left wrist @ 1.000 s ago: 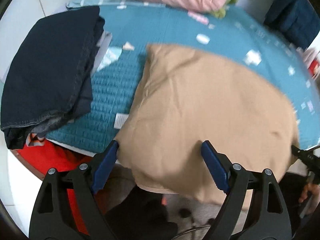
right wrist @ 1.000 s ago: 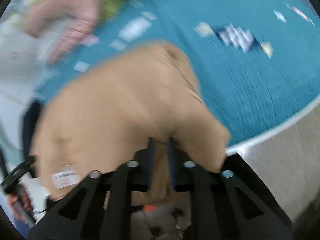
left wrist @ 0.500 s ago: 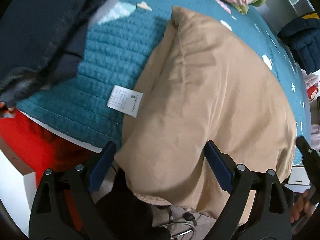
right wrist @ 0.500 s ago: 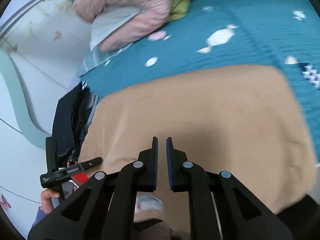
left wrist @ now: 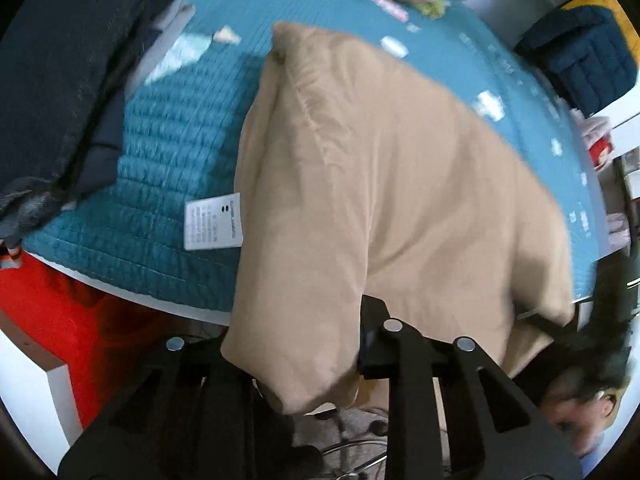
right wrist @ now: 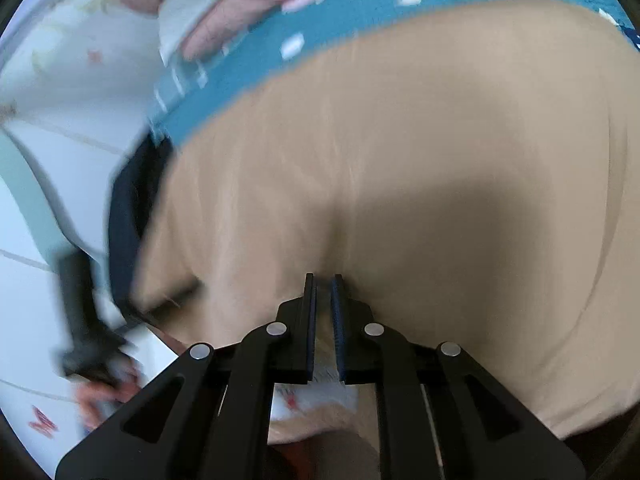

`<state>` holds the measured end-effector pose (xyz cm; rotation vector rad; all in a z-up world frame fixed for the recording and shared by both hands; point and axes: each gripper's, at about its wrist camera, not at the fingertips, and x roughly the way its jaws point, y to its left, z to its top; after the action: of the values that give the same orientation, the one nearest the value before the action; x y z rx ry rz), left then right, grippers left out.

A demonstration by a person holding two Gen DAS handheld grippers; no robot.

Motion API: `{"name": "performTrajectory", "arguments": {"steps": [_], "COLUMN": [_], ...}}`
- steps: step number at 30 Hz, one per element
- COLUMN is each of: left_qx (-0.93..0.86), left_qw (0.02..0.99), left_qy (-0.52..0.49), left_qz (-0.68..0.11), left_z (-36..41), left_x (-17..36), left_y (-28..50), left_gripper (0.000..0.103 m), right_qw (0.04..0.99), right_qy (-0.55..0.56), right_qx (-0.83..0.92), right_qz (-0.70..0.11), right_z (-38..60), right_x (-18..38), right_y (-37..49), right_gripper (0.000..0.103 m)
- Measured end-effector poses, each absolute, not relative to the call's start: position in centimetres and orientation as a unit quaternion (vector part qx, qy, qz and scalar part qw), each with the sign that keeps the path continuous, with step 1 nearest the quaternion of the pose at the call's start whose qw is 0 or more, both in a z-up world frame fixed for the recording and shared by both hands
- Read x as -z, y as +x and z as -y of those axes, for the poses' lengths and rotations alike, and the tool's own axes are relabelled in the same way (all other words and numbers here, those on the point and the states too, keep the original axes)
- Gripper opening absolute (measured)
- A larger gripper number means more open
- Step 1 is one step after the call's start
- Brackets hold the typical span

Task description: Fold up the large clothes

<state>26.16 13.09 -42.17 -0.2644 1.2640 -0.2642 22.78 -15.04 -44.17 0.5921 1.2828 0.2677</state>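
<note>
Your left gripper (left wrist: 296, 344) and right gripper (right wrist: 323, 300) each clamp the tan garment (left wrist: 400, 184) lying on the teal quilt (left wrist: 168, 152).

Your left tool (left wrist: 304, 364) has its fingertips buried under the tan garment (left wrist: 384, 184); motion blur smears the right view.
</note>
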Motion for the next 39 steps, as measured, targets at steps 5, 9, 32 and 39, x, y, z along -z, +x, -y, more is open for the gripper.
{"name": "performTrajectory", "arguments": {"steps": [5, 9, 32, 39], "left_qx": [0.171, 0.197, 0.275, 0.315], "left_qw": [0.823, 0.833, 0.799, 0.780], "left_qy": [-0.107, -0.104, 0.130, 0.116], "left_qz": [-0.530, -0.506, -0.519, -0.529], "left_z": [-10.3, -6.5, 22.9, 25.8], "left_x": [36.5, 33.1, 36.4, 39.4], "left_y": [23.4, 22.8, 21.7, 21.2], "left_gripper": [0.022, 0.022, 0.023, 0.080], "right_qw": [0.754, 0.812, 0.839, 0.836], "right_qy": [0.334, 0.294, 0.378, 0.392], "right_qx": [-0.126, -0.145, 0.044, 0.037], "right_qz": [-0.552, -0.483, -0.389, -0.383], "right_z": [16.7, 17.3, 38.0, 40.0], "right_x": [43.1, 36.9, 34.2, 35.5], "right_y": [21.4, 19.1, 10.0, 9.4], "right_gripper": [0.010, 0.023, 0.052, 0.053]}}
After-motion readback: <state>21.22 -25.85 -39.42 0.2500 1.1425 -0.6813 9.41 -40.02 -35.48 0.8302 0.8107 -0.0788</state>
